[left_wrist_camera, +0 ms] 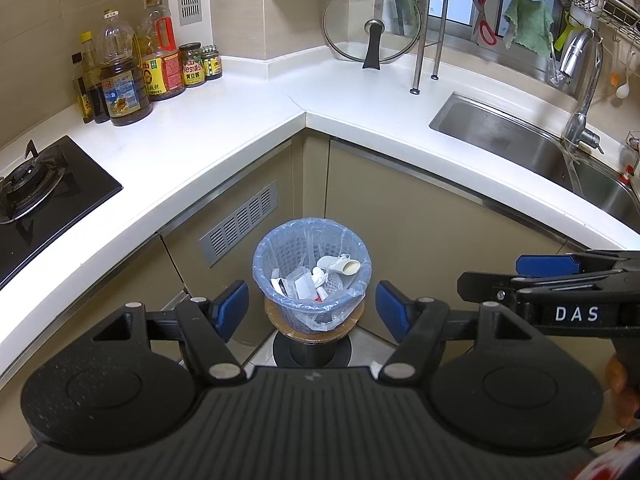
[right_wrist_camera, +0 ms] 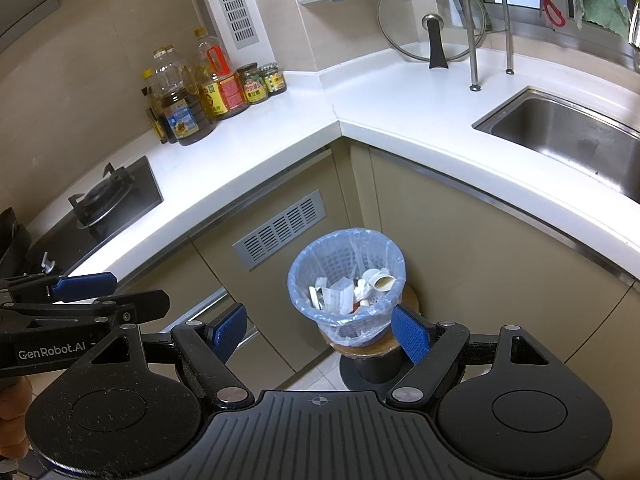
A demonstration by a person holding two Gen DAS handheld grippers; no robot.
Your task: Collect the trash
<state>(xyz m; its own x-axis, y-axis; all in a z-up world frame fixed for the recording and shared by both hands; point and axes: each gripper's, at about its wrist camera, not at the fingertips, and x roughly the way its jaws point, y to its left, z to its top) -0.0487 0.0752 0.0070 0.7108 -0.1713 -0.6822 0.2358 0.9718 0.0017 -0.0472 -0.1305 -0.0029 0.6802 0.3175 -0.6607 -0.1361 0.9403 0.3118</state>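
Note:
A blue mesh trash bin (left_wrist_camera: pixel 280 248) lined with a clear bag stands on a round stool in the counter's corner. It holds white paper scraps, a paper cup (left_wrist_camera: pixel 347 267) and a small red piece. It also shows in the right wrist view (right_wrist_camera: pixel 320 264). My left gripper (left_wrist_camera: pixel 311 310) is open and empty, above and in front of the bin. My right gripper (right_wrist_camera: pixel 319 332) is open and empty, also above the bin. The right gripper shows at the right edge of the left wrist view (left_wrist_camera: pixel 548 276).
A white L-shaped counter (left_wrist_camera: pixel 240 128) wraps around the bin. Oil and sauce bottles (left_wrist_camera: pixel 124 84) stand at the back left, a gas stove (left_wrist_camera: pixel 36 188) at the left, a steel sink (left_wrist_camera: pixel 520 140) with a faucet at the right. A glass lid (left_wrist_camera: pixel 372 24) leans on the wall.

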